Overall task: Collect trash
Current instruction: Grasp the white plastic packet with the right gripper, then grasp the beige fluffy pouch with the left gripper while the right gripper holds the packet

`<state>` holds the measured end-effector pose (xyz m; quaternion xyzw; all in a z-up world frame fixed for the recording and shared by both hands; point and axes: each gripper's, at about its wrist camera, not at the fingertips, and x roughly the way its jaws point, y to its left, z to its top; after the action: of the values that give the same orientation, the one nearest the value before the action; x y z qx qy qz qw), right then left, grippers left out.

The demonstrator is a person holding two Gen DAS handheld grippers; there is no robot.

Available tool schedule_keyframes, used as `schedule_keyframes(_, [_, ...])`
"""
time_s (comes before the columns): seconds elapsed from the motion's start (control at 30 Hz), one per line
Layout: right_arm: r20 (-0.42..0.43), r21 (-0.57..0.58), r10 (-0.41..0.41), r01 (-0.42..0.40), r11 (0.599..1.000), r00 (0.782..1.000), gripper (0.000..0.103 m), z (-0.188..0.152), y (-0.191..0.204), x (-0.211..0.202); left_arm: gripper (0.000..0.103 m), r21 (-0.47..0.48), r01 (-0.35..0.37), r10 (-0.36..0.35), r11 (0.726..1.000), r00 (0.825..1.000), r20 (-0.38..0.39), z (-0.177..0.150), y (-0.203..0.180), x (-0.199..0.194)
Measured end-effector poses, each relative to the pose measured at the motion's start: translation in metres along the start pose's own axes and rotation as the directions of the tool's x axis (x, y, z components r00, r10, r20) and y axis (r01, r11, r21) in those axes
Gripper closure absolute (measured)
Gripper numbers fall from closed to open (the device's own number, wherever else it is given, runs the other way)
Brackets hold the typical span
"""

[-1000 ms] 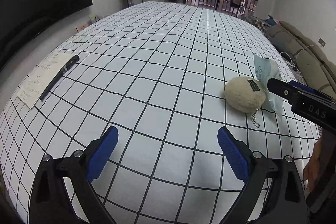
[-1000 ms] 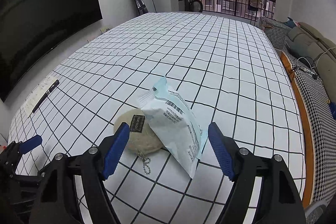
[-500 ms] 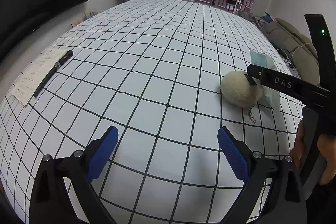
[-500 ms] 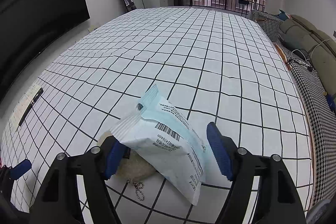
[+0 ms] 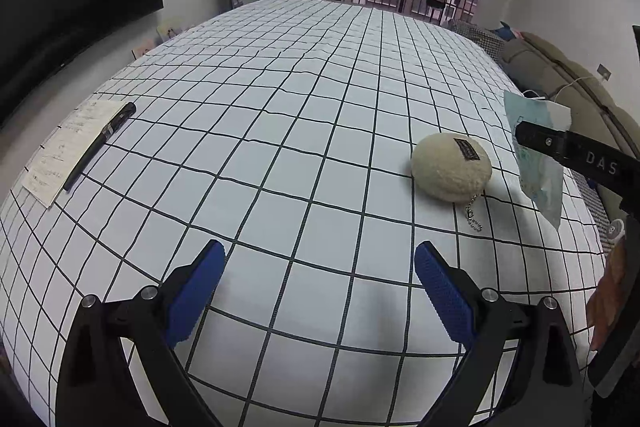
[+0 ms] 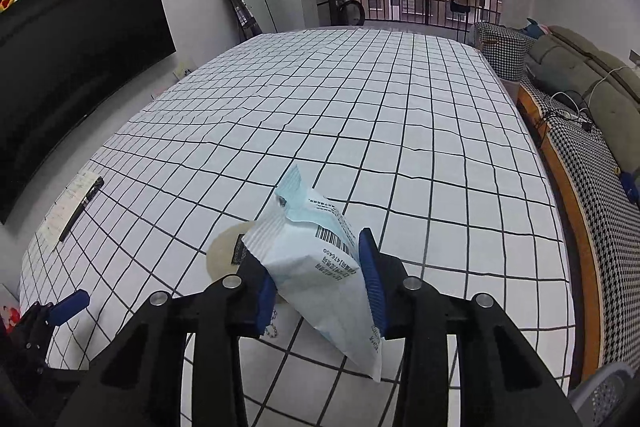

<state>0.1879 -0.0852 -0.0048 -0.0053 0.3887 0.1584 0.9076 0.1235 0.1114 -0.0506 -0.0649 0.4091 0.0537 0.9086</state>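
1. Since a second ago the right claw point(image 6: 320, 279) has pulled in from wide apart around the empty wrapper point(image 6: 320, 267) to pinching it from both sides, and the wrapper now looks lifted off the checked cloth point(image 6: 360, 115) instead of leaning on the plush ball point(image 6: 224, 253). The left claw point(image 5: 316, 291) hasn't really budged.

2. Biggest worry, just my guess: the jaws are still closing, so the hold isn't settled yet. That wrapper is thin, slippery film and crumples easily, so it could slide out or fold away if the hand swings off too fast.

3. Next worry: the plush ball sits just left of the wrapper, near the front right of the cloth, with its little bead chain point(image 5: 474, 217) trailing toward us. If the claw dips back down, it could snag the chain or drag the ball along, and that isn't trash as far as I can tell.

4. Right claw: partly closed, blue pads on either side of the wrapper, which hangs between them with its lower corner dangling below.

5. Left claw: wide apart, nothing in it, hovering over bare cloth near the front edge.

6. Far left: a pen point(image 5: 100, 143) lying on a sheet of paper point(image 5: 60, 151), well apart from everything.
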Motion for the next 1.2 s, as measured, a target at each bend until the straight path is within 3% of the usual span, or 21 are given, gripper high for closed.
schedule_keyframes(0.37, [0.061, 0.027, -0.069, 0.067, 0.997, 0.996, 0.067, -0.042, -0.023, -0.075, 0.009, 0.042, 0.062, -0.061, 0.997, 0.998, -0.021, -0.002, -0.021, -0.017])
schedule_keyframes(0.7, [0.045, 0.15, -0.128, 0.12, 0.981, 0.991, 0.067, -0.092, -0.066, -0.117, 0.009, 0.134, 0.105, -0.102, 0.985, 0.994, -0.028, 0.02, -0.053, -0.023])
schedule_keyframes(0.8, [0.053, 0.177, -0.143, 0.132, 0.975, 0.988, 0.067, -0.1, -0.076, -0.129, 0.009, 0.161, 0.104, -0.103, 0.981, 0.995, -0.015, 0.029, -0.065, -0.014])
schedule_keyframes(0.97, [0.065, 0.214, -0.148, 0.131, 0.968, 0.987, 0.067, -0.108, -0.085, -0.142, 0.009, 0.199, 0.129, -0.117, 0.971, 0.991, -0.07, 0.044, -0.094, 0.022])
schedule_keyframes(1.2, [0.066, 0.246, -0.143, 0.123, 0.961, 0.988, 0.067, -0.111, -0.092, -0.141, 0.01, 0.24, 0.092, -0.066, 0.966, 0.991, -0.113, 0.055, -0.117, 0.068])
